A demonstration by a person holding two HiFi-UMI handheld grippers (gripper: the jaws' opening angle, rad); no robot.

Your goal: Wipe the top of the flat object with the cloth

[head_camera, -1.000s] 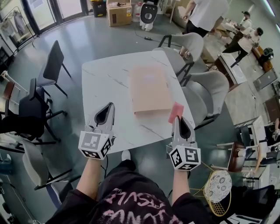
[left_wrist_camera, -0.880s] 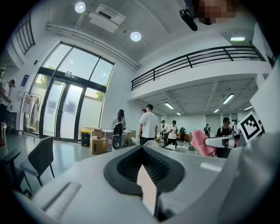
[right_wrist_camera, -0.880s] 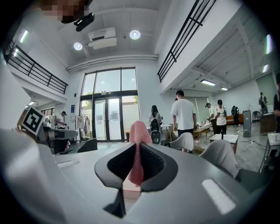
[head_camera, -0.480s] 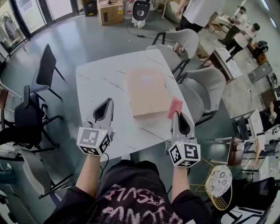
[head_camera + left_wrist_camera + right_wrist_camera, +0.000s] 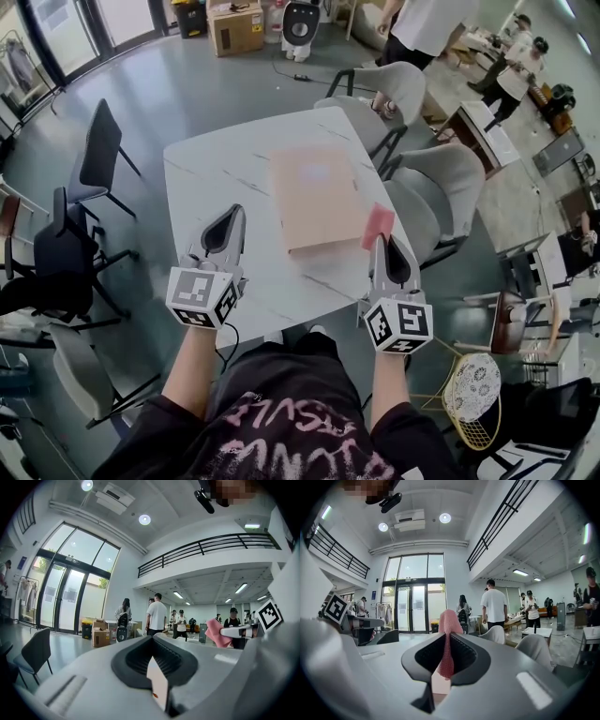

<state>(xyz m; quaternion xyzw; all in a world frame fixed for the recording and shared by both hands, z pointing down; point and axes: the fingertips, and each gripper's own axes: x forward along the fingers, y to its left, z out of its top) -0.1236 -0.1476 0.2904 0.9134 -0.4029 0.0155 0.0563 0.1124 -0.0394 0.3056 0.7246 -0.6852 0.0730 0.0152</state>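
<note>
Flat object (image 5: 316, 195), a tan sheet that looks like cardboard, is lying on the right half of the white worktop (image 5: 214, 173). Its long side is running away from the person. Its right long edge is sitting close to the worktop's right edge, and its near short edge is stopping short of the worktop's near edge.

Right gripper (image 5: 380, 242): fingers are pinching the pink cloth (image 5: 378, 225). The right gripper view is showing the cloth clamped between them and poking out past the tips. In the head view the cloth is showing just beside the object's near right corner. Whether it is touching cannot be told. Since the gripper's camera is looking out level across the room, I am judging it to be off the surface.

Left gripper (image 5: 236, 214): fingers are pressed together with nothing between them. It is hovering over the near left part of the worktop, well apart from the object.

Step in hand (judgement): approach. The cloth is gripped and the wiping is not yet begun. The next move is calling for tipping the right gripper down, laying the cloth on the near end of the top, and stroking along its length.

Edges and room:
- Two grey chairs (image 5: 441, 197) are crowding the worktop's right side, so any overshoot to the right is heading off the edge.
- The bare left half and the far strip of worktop are giving free room.
- The object is looking light and unheld, so it may slide under the cloth. The left fingers could be pressing down its near left corner.
</note>
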